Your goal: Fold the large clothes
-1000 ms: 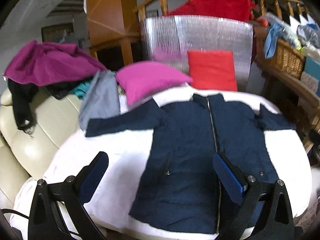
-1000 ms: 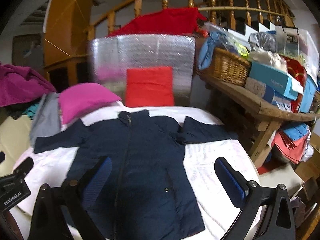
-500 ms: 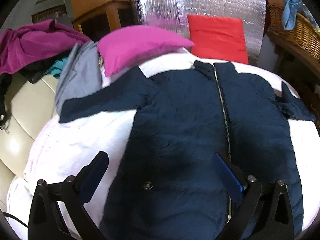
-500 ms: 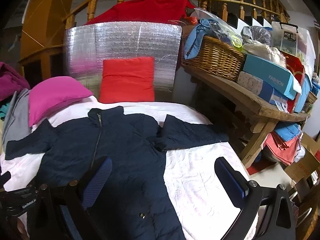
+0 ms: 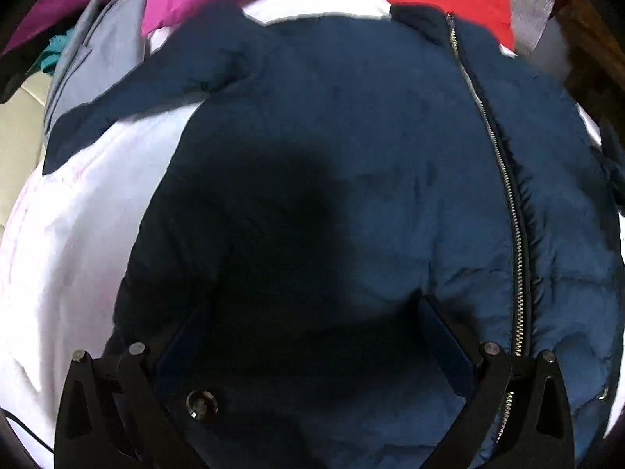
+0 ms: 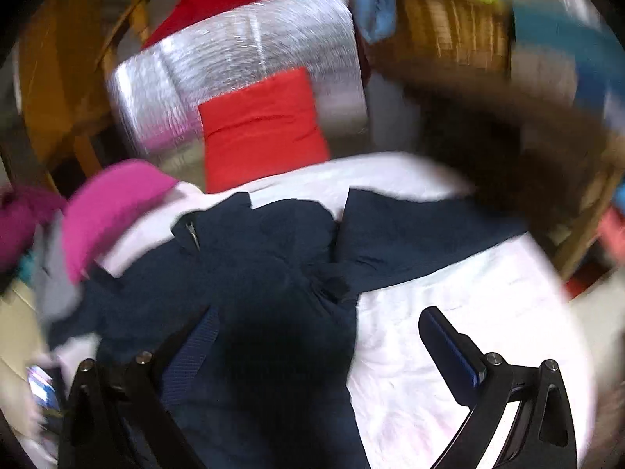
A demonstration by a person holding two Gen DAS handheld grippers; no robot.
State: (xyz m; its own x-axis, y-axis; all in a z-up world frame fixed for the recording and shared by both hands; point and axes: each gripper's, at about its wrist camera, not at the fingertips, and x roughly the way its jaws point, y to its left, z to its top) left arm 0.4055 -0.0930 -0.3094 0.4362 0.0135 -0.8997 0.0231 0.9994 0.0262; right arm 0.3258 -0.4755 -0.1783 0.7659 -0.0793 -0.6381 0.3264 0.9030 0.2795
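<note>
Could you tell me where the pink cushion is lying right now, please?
The pink cushion lies at the far left of the white cover, beyond the navy jacket and left of the red cushion.

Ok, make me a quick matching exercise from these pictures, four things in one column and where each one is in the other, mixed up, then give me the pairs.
Things:
1. navy jacket
2. pink pillow
3. red cushion
4. wicker basket

Places:
A. propped against the silver foil panel
B. on the wooden shelf at the right
C. spread flat on the white bedding, zipped up
D. at the bed's far left, beside a grey garment

Pairs: 1-C, 2-D, 3-A, 4-B
</note>
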